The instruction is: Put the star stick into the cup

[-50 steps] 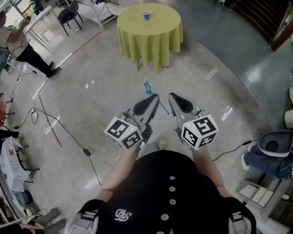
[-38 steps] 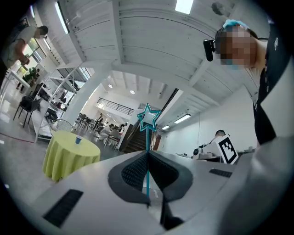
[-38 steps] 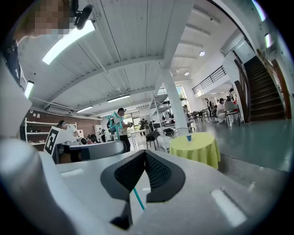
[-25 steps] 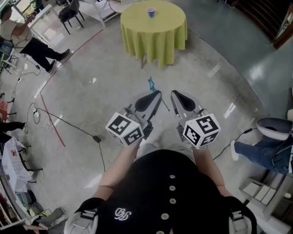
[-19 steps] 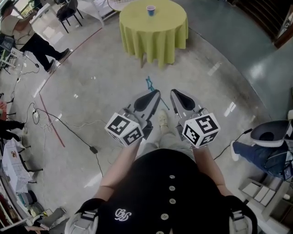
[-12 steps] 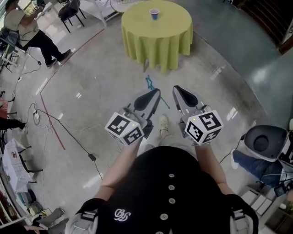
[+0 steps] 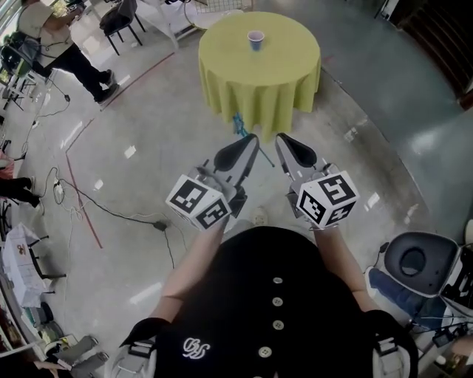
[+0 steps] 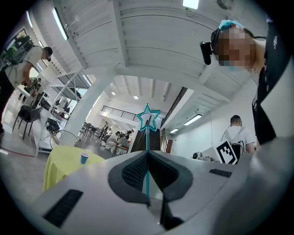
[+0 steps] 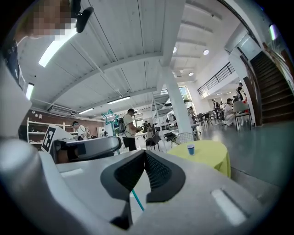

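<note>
A teal star stick [image 7: 239, 125] stands upright in my left gripper [image 7: 250, 142], which is shut on its thin shaft; the star [image 8: 149, 118] rises above the closed pads. My right gripper [image 7: 283, 140] is level beside it, jaws together, with nothing seen between the pads. The stick's lower end [image 9: 136, 200] shows through the gap behind those pads. A small blue cup [image 7: 256, 40] stands on a round table under a yellow-green cloth [image 7: 260, 81], ahead of both grippers. The cup [image 8: 84, 158] shows left of the left jaws, and the cup [image 9: 190, 149] shows right of the right jaws.
A person [image 7: 55, 40] stands at the far left by dark chairs [image 7: 120, 18]. Black cables [image 7: 111, 214] and a red floor line [image 7: 81, 203] lie to the left. A round grey chair [image 7: 414, 260] is at the lower right.
Both grippers have travelled forward together toward the yellow-green table, which now lies just beyond their tips. The left gripper still holds the stick; the right stays shut.
</note>
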